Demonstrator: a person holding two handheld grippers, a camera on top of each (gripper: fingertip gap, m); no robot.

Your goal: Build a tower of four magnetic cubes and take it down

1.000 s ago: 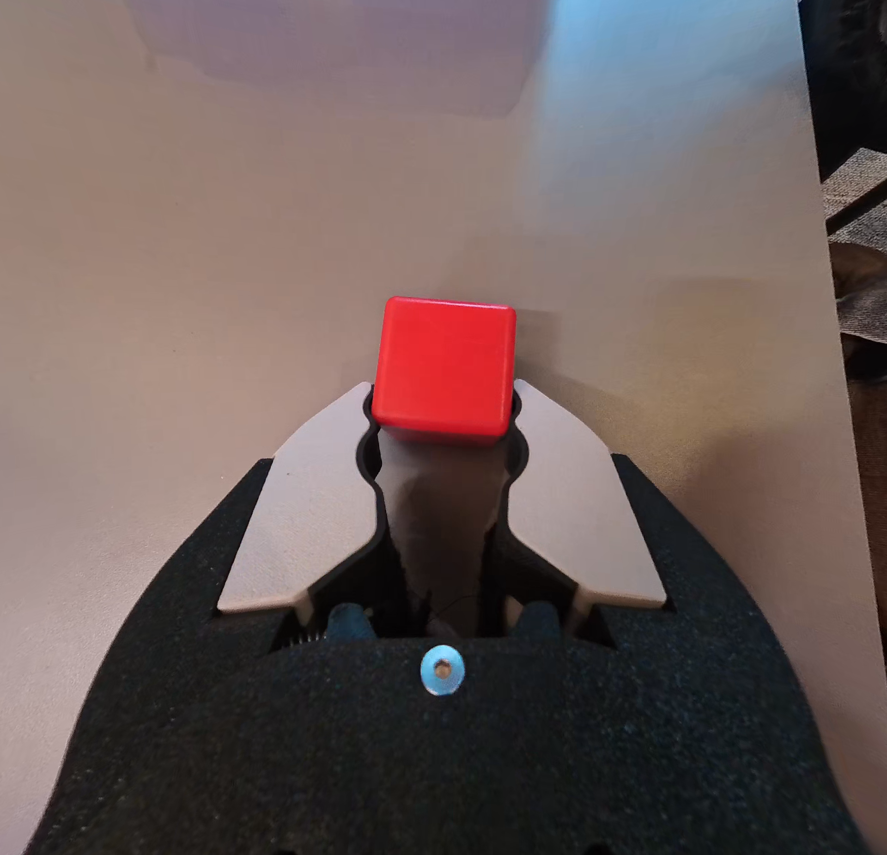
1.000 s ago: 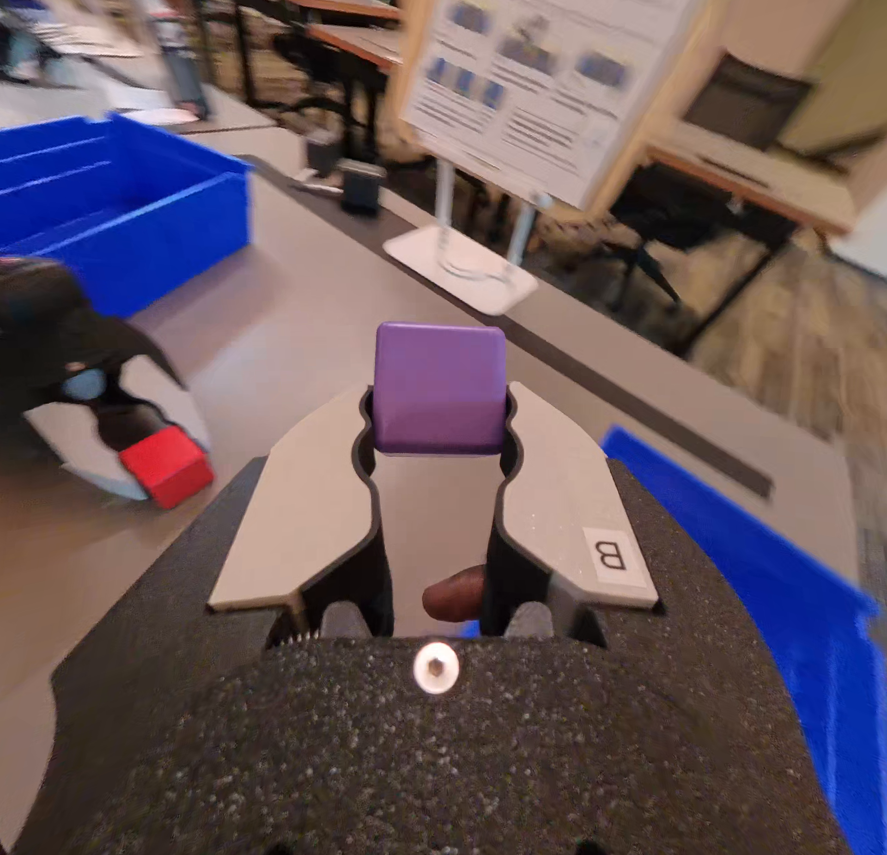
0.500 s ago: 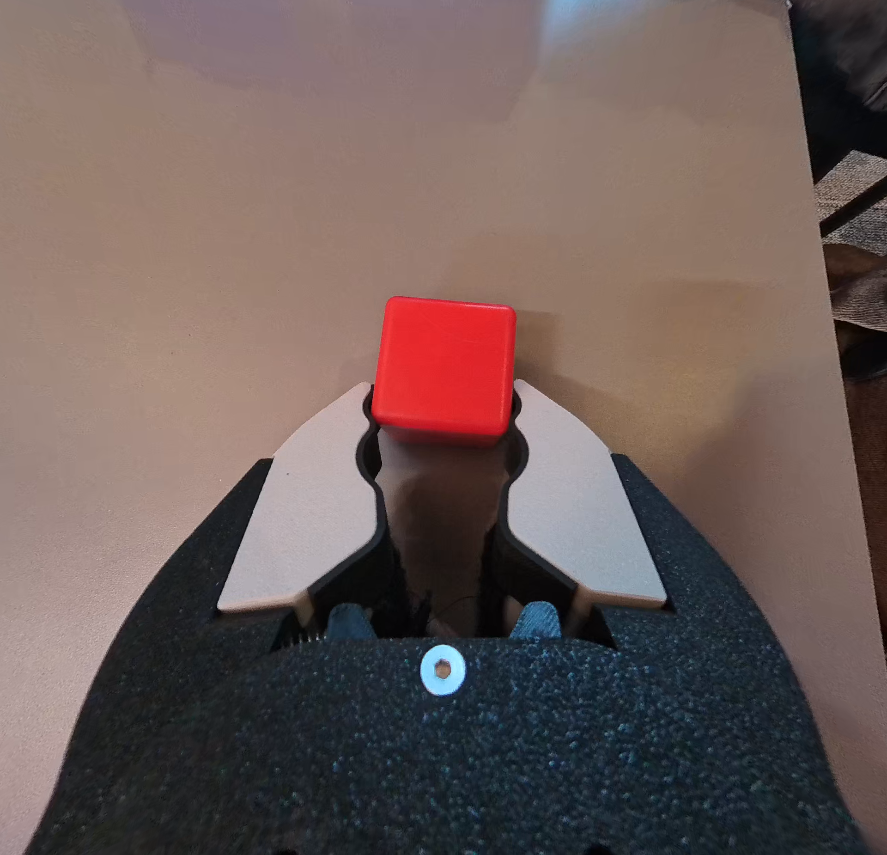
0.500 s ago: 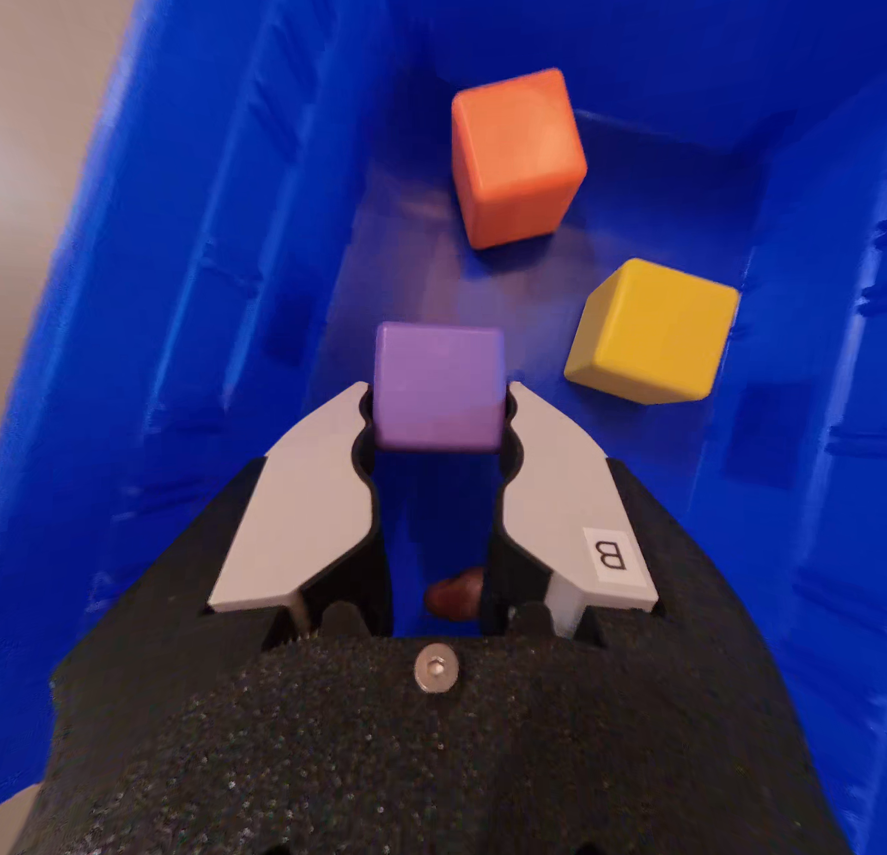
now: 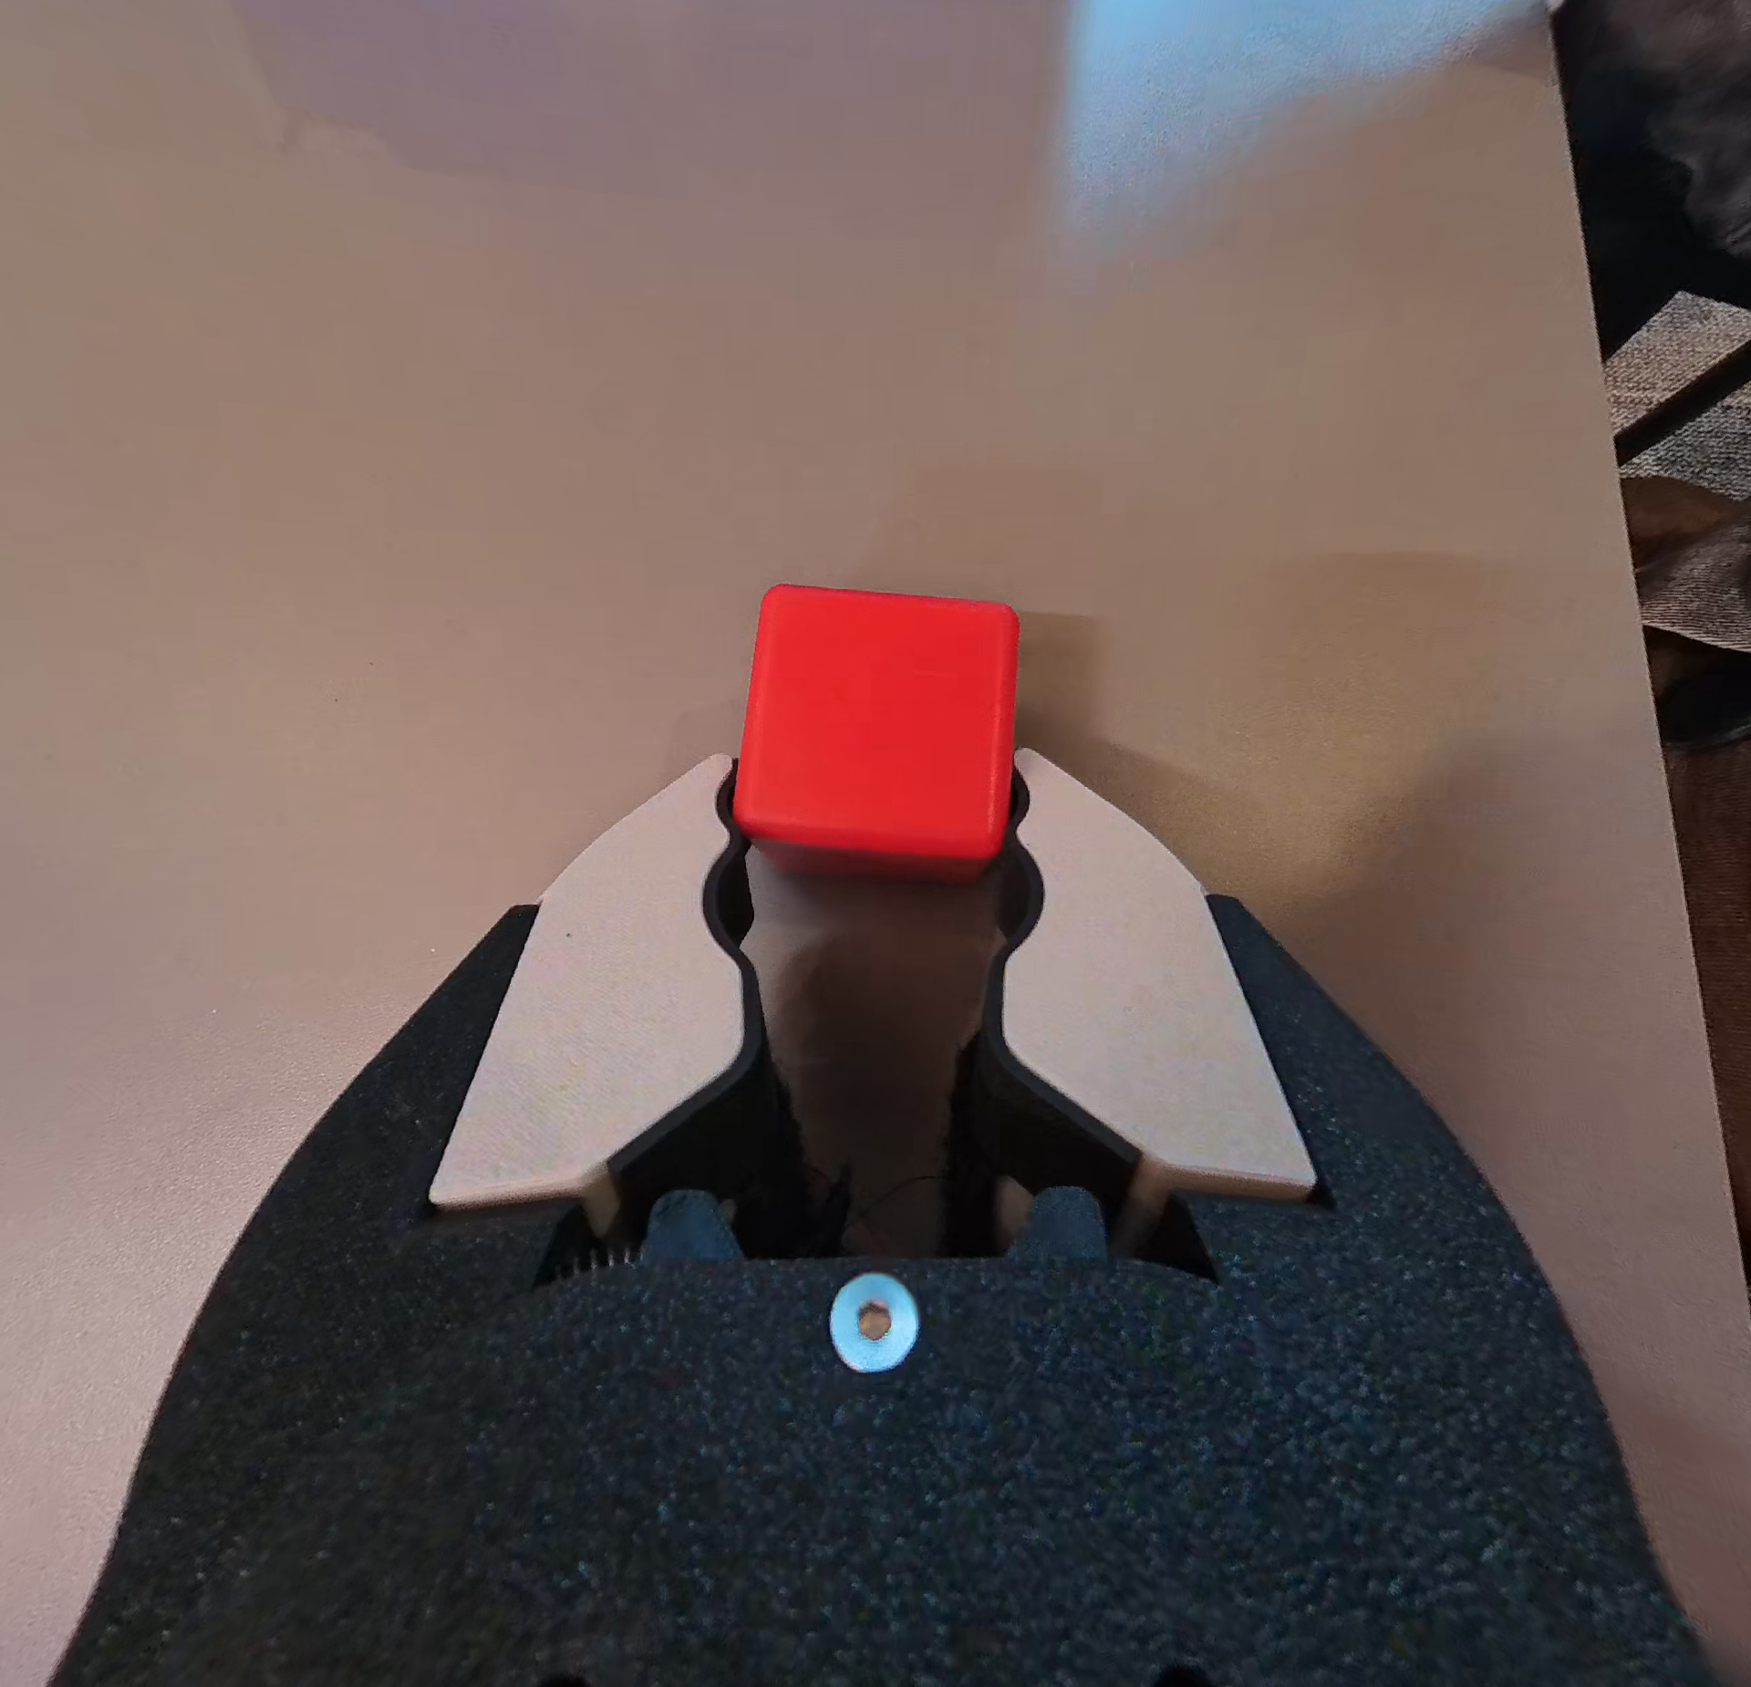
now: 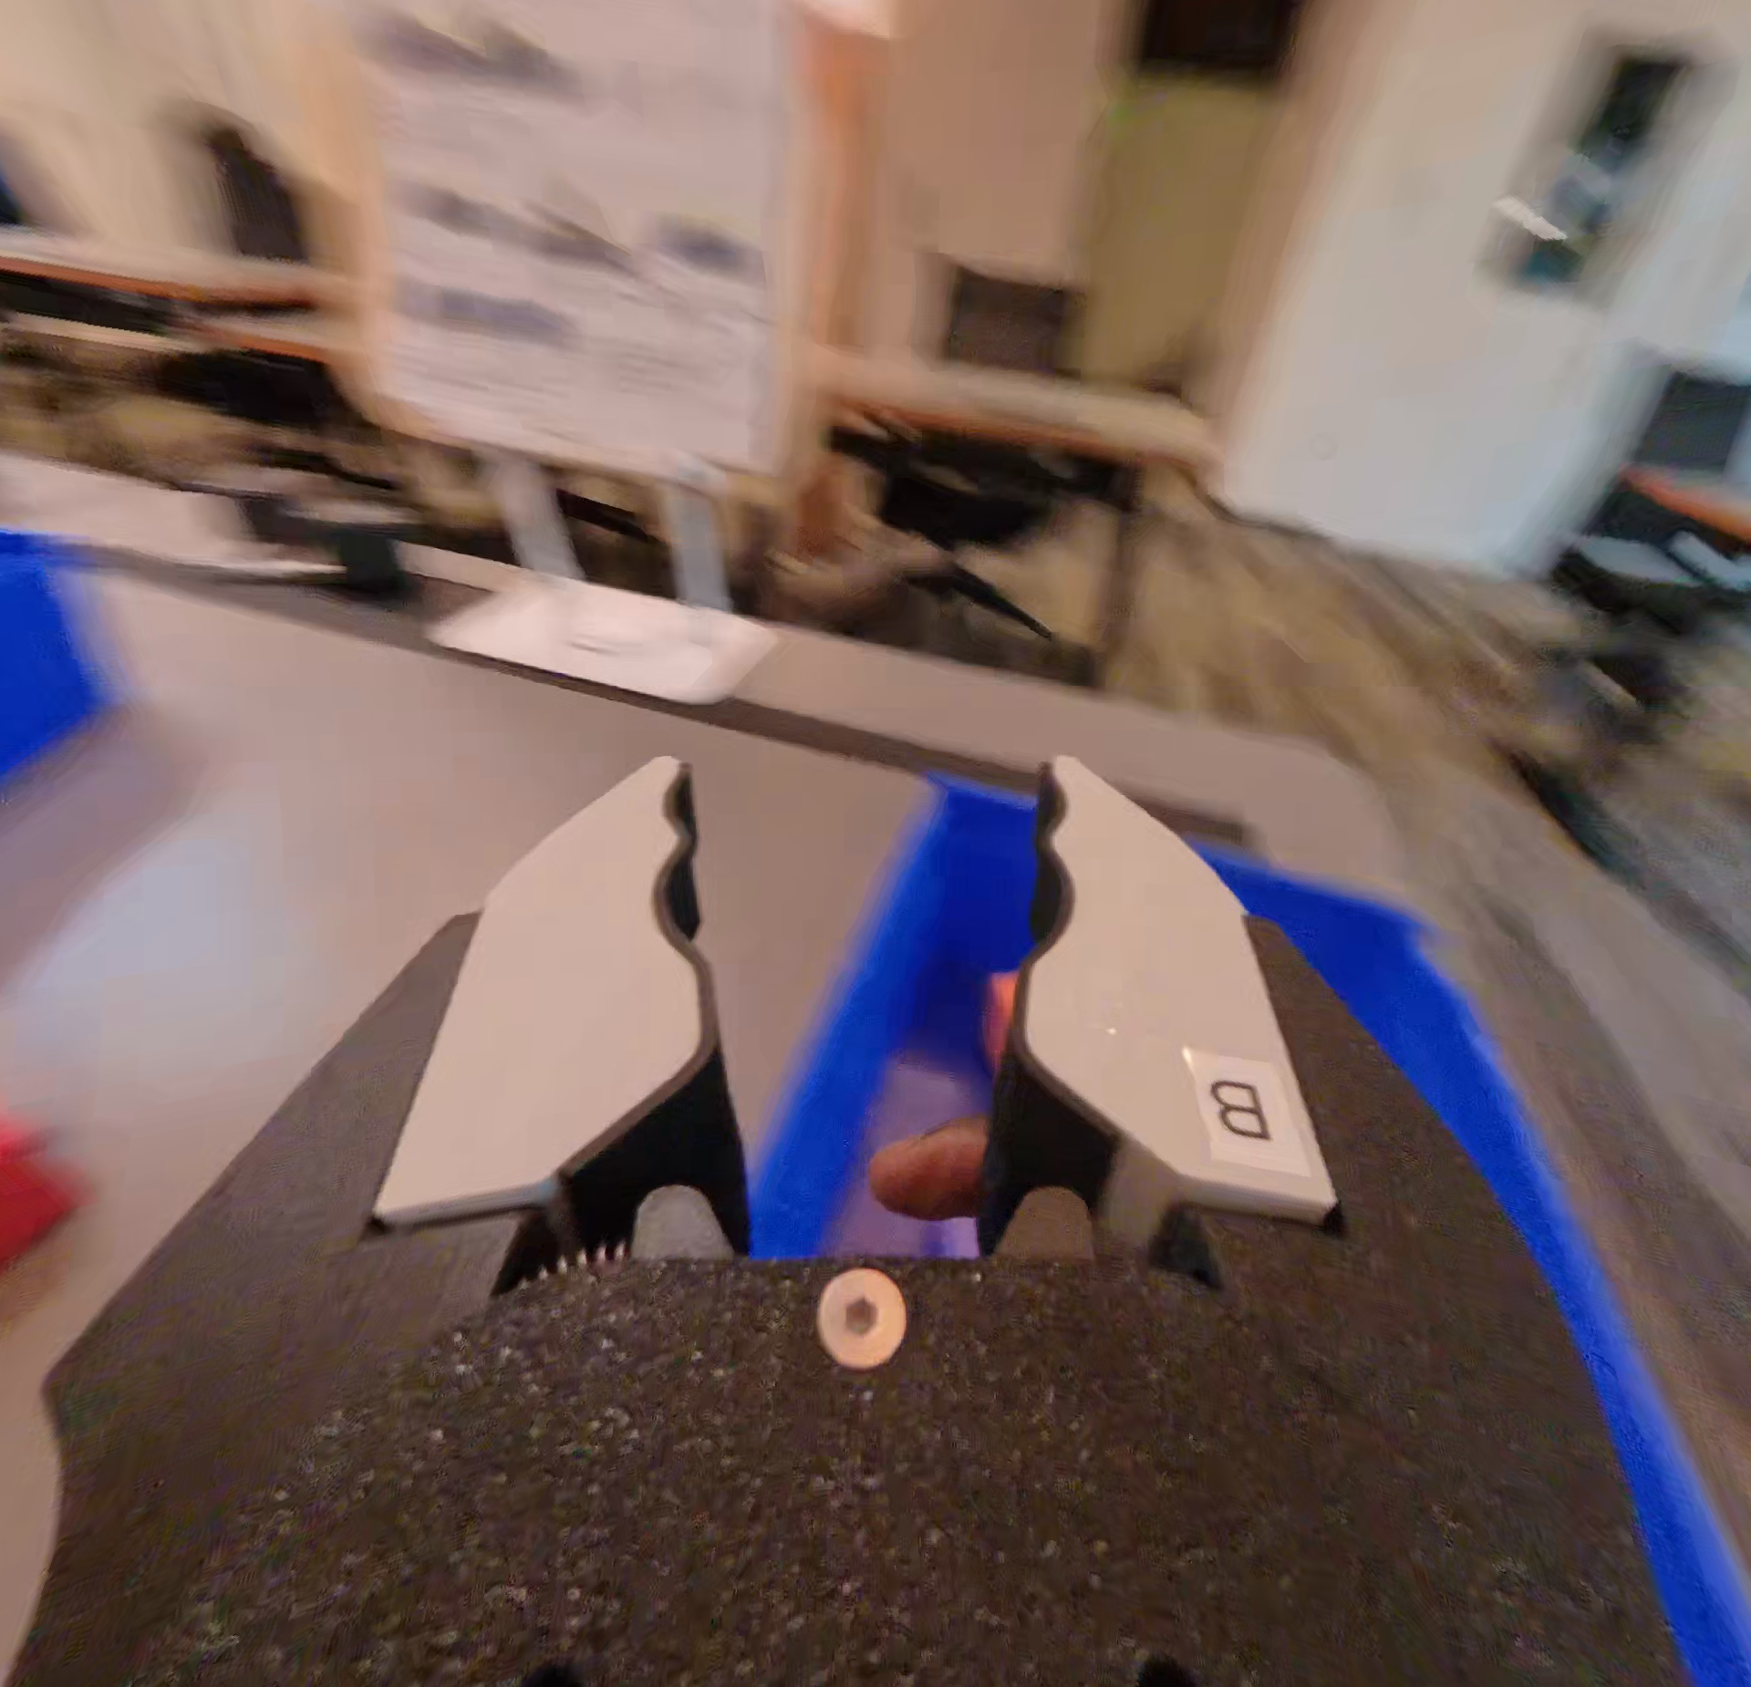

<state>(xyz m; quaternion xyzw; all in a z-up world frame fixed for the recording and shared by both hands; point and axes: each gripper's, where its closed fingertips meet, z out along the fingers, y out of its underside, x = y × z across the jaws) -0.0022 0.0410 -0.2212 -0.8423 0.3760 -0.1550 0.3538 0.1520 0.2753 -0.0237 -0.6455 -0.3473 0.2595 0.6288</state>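
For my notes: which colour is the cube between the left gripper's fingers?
Red cube; the left wrist view shows it best.

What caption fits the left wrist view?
Left tongs grip a red cube over a bare beige tabletop.

My left wrist view is sharp and warmly lit: the tan tabletop (image 5: 474,505) glows evenly, with a pale blue smear of reflected light at the upper right and a violet tint along the top. The red cube (image 5: 876,723) casts a soft shadow to its right. My right wrist view is heavily motion-blurred; only my own fingers (image 6: 568,1007) stay crisp, while the poster board (image 6: 578,220) and blue bin (image 6: 947,931) smear. Straight lines bow toward the edges.
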